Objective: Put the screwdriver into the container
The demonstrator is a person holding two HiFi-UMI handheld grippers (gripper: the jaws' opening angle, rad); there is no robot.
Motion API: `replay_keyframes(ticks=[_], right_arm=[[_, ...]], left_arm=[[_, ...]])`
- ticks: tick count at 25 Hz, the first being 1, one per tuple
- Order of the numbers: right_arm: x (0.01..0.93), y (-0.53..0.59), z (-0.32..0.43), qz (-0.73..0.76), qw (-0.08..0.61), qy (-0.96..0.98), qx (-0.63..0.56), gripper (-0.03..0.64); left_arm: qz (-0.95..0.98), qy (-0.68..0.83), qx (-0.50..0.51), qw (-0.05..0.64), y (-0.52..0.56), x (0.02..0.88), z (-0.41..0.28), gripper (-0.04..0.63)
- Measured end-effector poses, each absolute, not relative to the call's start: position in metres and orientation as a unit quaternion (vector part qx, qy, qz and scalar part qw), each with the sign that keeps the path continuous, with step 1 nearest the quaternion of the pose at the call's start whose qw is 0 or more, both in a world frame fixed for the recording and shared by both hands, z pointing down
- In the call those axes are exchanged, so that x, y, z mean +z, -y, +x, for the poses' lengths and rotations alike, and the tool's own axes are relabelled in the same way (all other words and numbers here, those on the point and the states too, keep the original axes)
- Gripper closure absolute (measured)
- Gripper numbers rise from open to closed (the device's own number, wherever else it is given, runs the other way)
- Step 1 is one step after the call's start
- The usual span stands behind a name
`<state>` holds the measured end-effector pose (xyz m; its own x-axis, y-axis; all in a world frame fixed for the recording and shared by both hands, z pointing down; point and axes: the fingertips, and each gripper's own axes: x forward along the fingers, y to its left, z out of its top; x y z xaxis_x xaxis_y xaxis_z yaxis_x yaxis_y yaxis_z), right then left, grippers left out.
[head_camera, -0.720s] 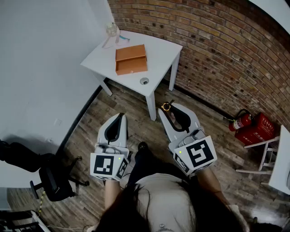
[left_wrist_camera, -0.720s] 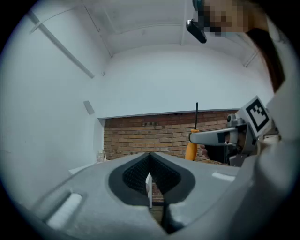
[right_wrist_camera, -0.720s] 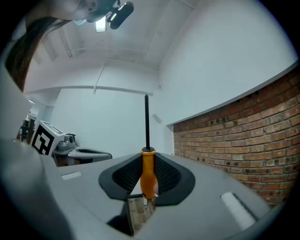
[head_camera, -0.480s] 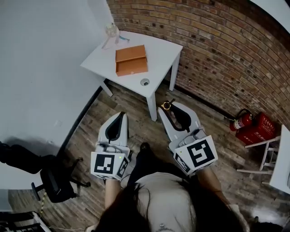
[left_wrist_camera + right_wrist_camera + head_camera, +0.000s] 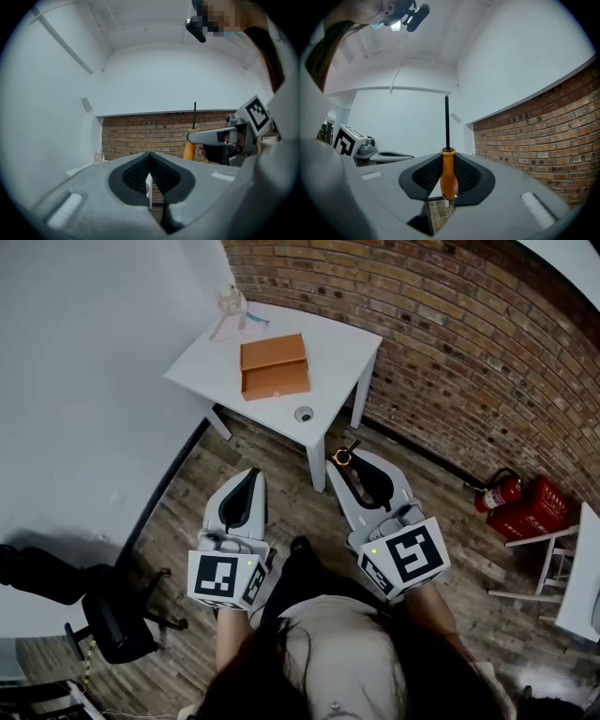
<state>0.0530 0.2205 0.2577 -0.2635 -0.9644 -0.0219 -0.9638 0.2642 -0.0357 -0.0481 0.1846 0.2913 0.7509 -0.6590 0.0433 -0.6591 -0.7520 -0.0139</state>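
No text, label, brand or number is readable anywhere

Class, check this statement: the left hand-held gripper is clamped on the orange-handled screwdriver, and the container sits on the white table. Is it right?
Not quite: the right hand-held gripper, not the left, is clamped on the orange-handled screwdriver, as the right gripper view shows. The left hand-held gripper is shut on nothing. The container does sit on the white table.
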Motion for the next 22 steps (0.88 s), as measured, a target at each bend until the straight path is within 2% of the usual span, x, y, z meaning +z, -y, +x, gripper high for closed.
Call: replay_keyframes(ticks=[22], right_arm=[[0.260,-0.110,0.029,-0.629,0.010,-0.777,-0.007,0.537]], left_arm=[[0.944,0.330,0.012,0.006,-0.078,0.294,-0.074,0.595]])
